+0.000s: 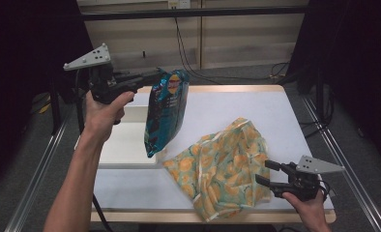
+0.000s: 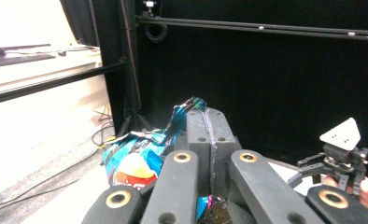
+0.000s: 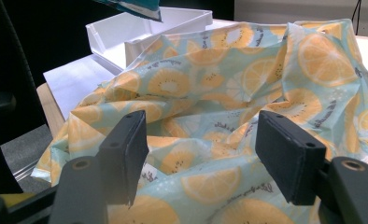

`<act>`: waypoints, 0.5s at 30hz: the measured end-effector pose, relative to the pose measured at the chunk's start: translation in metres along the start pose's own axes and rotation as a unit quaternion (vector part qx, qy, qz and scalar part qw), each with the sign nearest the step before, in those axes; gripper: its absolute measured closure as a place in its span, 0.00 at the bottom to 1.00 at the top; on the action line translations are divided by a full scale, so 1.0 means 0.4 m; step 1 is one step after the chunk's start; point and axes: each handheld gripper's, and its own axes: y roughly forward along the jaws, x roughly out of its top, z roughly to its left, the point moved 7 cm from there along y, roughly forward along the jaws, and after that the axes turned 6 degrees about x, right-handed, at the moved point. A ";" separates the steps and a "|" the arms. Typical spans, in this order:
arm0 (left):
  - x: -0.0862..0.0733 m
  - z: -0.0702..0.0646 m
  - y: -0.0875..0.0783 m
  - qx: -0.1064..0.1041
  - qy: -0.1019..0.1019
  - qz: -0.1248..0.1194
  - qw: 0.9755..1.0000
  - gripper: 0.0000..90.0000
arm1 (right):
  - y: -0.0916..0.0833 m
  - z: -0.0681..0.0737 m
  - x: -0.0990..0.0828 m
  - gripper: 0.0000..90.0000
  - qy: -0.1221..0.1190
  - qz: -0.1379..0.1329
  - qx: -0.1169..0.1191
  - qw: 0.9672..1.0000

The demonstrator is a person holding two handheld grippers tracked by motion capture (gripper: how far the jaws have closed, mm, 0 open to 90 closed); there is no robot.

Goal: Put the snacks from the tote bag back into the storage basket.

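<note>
Left claw (image 1: 152, 79) is clamped on the top edge of the blue chip bag (image 1: 165, 113), which hangs free at upper centre of the high view, above the white tray (image 1: 121, 145), probably just lifted out of the cloth bag or headed into it. The orange-print cloth bag (image 1: 222, 169) lies crumpled on the worktop (image 1: 275, 111) at lower centre. Right claw (image 1: 267, 173), lower right, is spread wide just beside the cloth; pads grip nothing, likely ready to hold the bag's mouth.
</note>
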 end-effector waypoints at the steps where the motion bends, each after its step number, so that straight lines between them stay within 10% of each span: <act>1: -0.001 0.003 -0.004 0.004 -0.003 0.000 1.000 1.00 | 0.000 -0.001 -0.001 0.38 -0.001 0.002 0.000 1.000; 15: -0.051 0.085 -0.073 0.067 -0.022 0.011 0.997 1.00 | 0.000 -0.003 -0.003 0.36 -0.001 0.003 -0.005 1.000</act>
